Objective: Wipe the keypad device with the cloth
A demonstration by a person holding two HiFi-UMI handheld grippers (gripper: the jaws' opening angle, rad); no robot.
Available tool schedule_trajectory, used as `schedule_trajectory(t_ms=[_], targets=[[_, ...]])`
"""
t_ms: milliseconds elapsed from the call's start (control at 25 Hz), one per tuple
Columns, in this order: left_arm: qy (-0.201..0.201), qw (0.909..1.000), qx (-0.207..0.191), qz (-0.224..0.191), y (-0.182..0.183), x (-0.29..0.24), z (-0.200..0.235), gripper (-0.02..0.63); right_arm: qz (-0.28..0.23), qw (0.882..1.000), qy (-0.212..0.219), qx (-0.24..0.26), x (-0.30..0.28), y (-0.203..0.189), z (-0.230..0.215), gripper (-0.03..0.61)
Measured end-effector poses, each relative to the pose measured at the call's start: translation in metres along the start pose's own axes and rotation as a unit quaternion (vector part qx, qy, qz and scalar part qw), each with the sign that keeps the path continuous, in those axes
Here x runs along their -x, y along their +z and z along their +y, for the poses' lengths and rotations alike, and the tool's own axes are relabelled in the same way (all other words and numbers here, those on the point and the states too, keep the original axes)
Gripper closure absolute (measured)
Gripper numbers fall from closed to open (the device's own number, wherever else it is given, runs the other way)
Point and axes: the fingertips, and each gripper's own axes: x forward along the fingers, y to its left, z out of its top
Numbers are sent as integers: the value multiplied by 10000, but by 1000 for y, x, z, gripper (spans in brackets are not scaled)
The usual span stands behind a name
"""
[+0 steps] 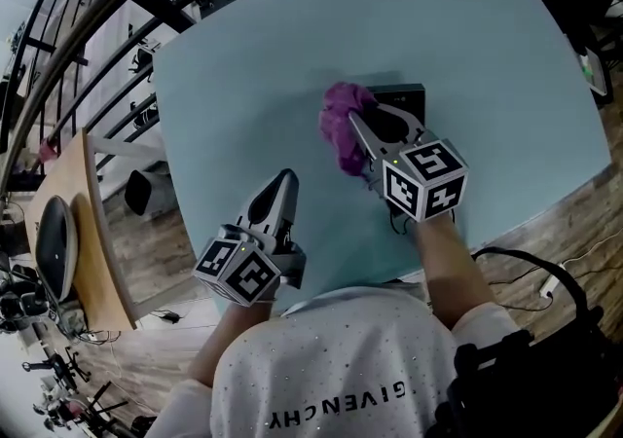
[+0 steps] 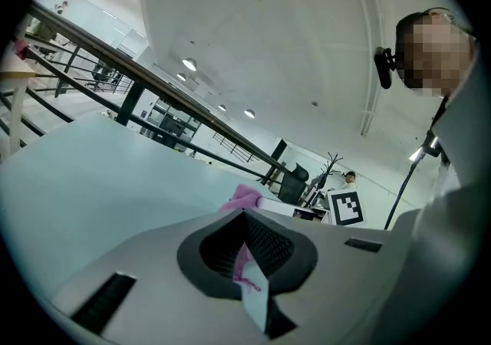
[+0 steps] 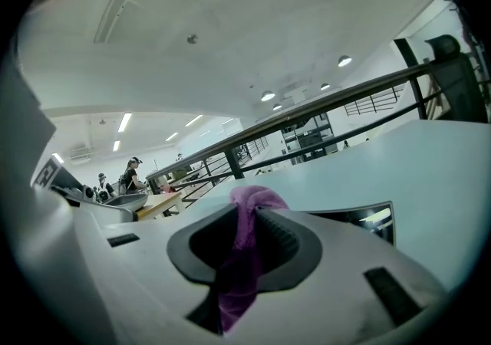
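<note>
While right gripper (image 1: 358,127) clamps purple cloth (image 1: 337,125) at keypad device (image 1: 405,93) left edge, left gripper (image 1: 285,178) clenched, well apart, pointing forward.

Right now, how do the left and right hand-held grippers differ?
The right hand-held gripper is shut on the purple cloth, at the dark keypad device. The left hand-held gripper pinches only a small white scrap with pink threads. The right reaches farther across the table; the left sits nearer the person, apart from cloth and device. Both have jaws together and carry a marker cube.
</note>
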Motion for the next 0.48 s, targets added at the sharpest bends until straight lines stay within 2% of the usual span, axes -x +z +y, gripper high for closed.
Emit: schedule_trajectory(t_ms=[480], targets=[[-238, 9997, -38, -7, 2, -5, -15, 609, -15, 9990, -446, -28, 24, -4, -26, 503]])
